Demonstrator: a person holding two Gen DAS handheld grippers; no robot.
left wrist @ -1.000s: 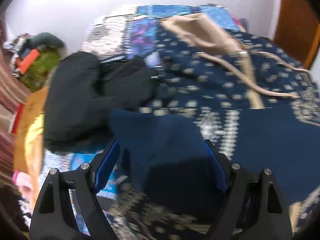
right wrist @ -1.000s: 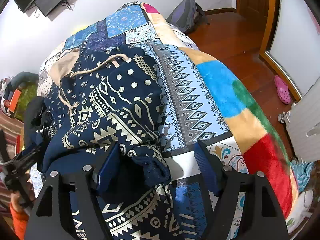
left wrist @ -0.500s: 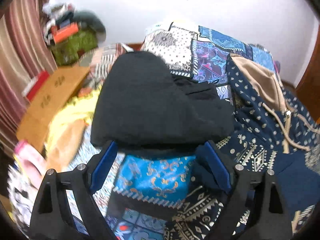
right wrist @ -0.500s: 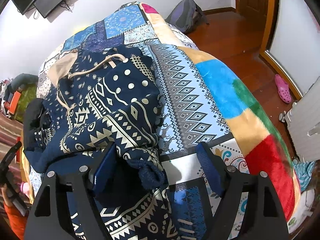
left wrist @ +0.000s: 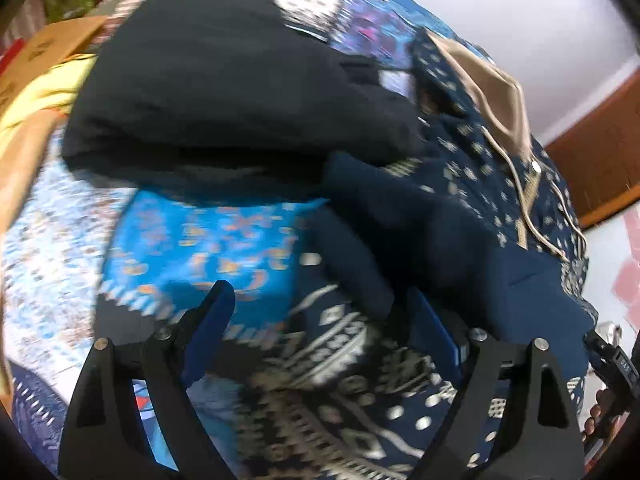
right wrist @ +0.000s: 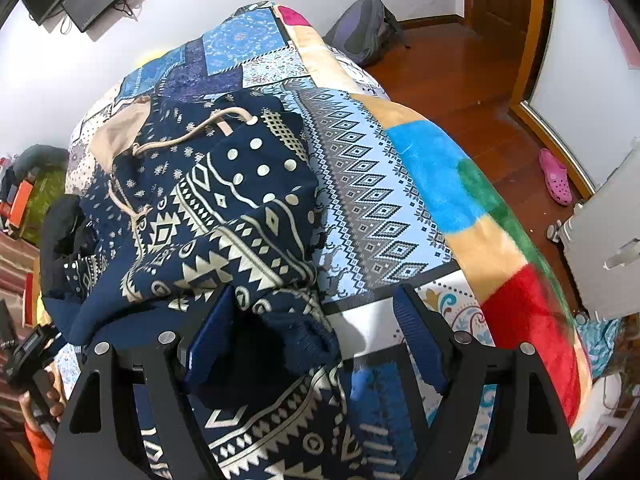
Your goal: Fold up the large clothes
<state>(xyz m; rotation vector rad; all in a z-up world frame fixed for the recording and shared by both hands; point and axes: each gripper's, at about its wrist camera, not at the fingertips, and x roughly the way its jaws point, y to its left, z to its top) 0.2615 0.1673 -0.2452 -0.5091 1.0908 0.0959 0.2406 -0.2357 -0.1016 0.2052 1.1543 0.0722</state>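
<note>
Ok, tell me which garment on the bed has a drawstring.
The patterned navy hoodie, with beige cords at its hood. The black garment beside it is plain and shows none.

Navy patterned hoodie (right wrist: 224,208) lies partly folded, bunched on the bed.

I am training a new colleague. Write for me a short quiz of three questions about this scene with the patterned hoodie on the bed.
1. True or false: the right gripper is shut on the navy patterned hoodie.
2. Which garment lies beside the hoodie on its left side? A) black garment B) white shirt C) red towel
3. Fill in: the pink shoe lies on the wooden ____.

Key: 1. False; its fingers stand open, a cuff lying between them. 2. A, the black garment. 3. floor.
</note>
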